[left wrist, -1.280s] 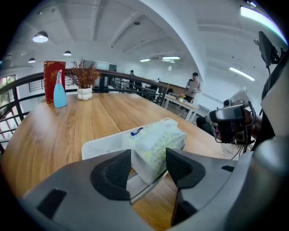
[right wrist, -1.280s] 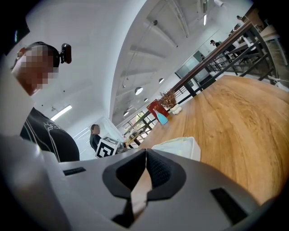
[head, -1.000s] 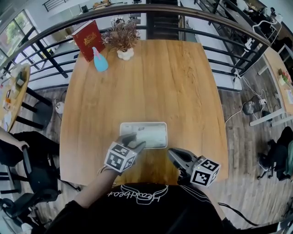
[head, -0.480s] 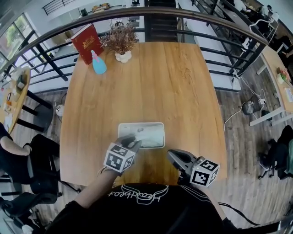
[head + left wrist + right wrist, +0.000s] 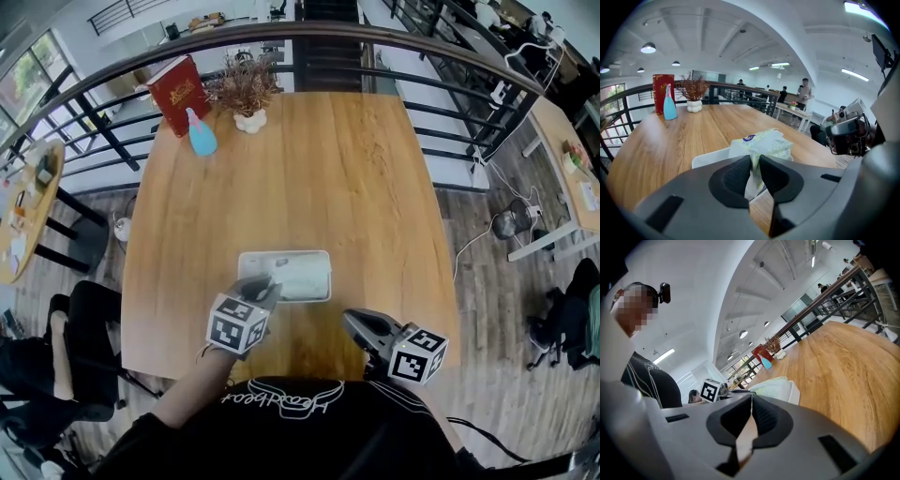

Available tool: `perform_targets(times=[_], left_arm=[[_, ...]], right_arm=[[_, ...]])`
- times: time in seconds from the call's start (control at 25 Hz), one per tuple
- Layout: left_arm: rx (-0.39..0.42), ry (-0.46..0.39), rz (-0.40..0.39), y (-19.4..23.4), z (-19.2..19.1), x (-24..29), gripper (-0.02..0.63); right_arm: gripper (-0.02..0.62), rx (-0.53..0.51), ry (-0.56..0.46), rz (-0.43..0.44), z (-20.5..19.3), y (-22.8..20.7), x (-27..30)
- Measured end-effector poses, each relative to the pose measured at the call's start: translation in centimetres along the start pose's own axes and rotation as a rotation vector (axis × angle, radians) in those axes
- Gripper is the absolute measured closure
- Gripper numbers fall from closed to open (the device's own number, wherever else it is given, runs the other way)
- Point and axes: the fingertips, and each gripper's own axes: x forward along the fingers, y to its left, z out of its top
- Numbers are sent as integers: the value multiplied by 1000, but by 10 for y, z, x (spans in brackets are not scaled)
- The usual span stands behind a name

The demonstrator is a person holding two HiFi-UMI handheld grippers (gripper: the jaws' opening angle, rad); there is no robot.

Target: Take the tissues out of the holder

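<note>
The left gripper [image 5: 264, 287] is closing its jaws on the tissues [image 5: 763, 143] in the white holder [image 5: 281, 253], while the right gripper [image 5: 351, 320] hangs nearby, clenched and empty.

Tissue pack [image 5: 761, 143], between the left gripper's [image 5: 755, 161] closing jaws: white, pale-green print, purple mark.
Holder [image 5: 248, 265] under it: white.
Table [image 5: 328, 169]: light wood grain.
Book [image 5: 180, 92], far ahead of the gripper: red.
Bottle [image 5: 201, 136] beside the book: turquoise.
</note>
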Motion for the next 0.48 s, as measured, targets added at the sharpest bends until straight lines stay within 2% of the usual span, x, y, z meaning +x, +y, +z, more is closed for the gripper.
perform_targets(times=[0.32,0.48], left_arm=[[-72,-88,15,-15,10,-30,537],[-80,-144,23,-31,15,-48,540]], right_arm=[[577,-16,-1,14,-8,16,-22],[577,-25,0,17,-13,27,-38]])
